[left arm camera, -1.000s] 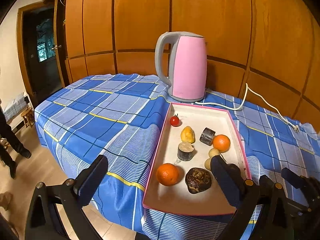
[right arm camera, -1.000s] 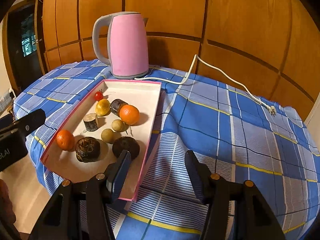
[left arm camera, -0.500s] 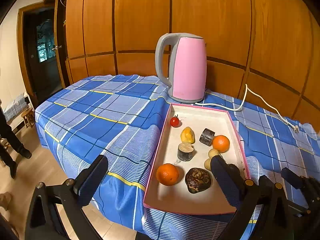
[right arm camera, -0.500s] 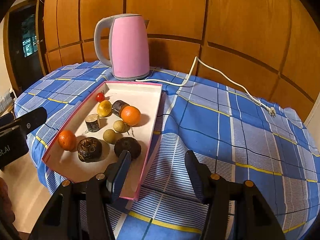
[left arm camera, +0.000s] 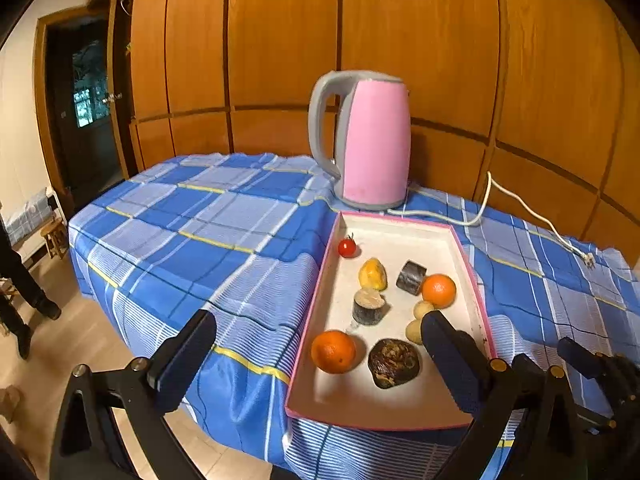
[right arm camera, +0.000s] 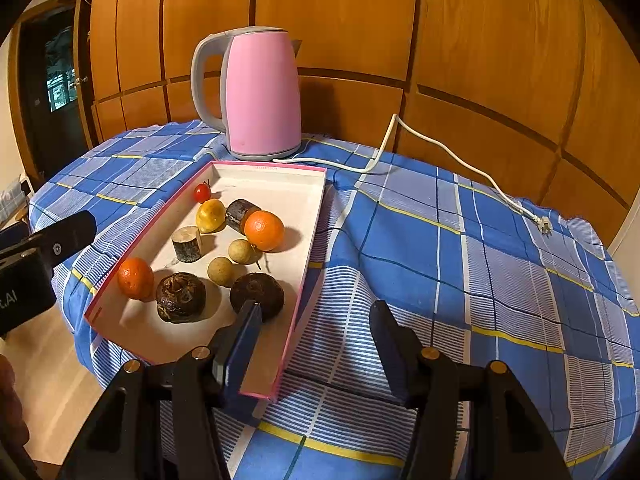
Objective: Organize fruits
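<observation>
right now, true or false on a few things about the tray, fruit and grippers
1. Both oranges lie in the tray. True.
2. The left gripper grips an orange. False: it is open and empty.
3. The kettle stands inside the tray. False: it stands on the cloth behind the tray.
4. The tomato lies at the tray's kettle end. True.
5. The right gripper is shut. False: it is open.
</observation>
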`<state>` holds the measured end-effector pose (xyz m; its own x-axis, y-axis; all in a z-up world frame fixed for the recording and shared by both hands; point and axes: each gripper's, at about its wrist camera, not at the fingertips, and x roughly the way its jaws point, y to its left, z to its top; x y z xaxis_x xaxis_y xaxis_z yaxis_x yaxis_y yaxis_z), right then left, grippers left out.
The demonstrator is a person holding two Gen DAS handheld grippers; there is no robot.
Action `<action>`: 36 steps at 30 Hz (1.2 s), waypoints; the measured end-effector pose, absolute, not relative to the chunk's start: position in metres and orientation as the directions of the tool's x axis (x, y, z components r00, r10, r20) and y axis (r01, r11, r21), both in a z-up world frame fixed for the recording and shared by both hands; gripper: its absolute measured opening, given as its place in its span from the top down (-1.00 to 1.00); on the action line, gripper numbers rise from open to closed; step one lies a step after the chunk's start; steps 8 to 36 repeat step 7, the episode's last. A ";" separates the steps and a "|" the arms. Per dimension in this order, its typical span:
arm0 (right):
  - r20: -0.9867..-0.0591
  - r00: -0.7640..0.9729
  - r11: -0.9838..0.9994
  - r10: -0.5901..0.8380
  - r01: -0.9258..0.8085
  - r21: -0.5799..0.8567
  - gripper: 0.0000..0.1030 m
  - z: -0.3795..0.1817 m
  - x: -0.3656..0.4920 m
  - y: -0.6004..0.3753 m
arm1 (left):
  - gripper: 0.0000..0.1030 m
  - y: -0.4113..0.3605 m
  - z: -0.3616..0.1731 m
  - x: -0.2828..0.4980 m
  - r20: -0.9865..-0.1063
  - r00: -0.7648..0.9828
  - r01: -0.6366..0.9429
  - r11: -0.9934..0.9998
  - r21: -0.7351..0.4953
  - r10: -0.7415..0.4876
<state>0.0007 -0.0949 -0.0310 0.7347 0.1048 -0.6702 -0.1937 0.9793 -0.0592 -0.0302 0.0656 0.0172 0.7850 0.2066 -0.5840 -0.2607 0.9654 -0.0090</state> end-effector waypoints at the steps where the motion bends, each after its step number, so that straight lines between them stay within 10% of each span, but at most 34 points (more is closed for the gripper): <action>1: -0.671 0.735 0.979 0.104 -0.194 -0.061 -0.11 -0.031 0.001 -0.095 | -0.99 0.066 0.018 -0.031 -0.576 0.788 -0.267 0.964 -0.002 0.217; 36: -0.675 0.731 0.979 0.104 -0.194 -0.059 -0.11 -0.032 0.002 -0.096 | -0.99 0.068 0.018 -0.029 -0.583 0.787 -0.260 0.966 -0.014 0.203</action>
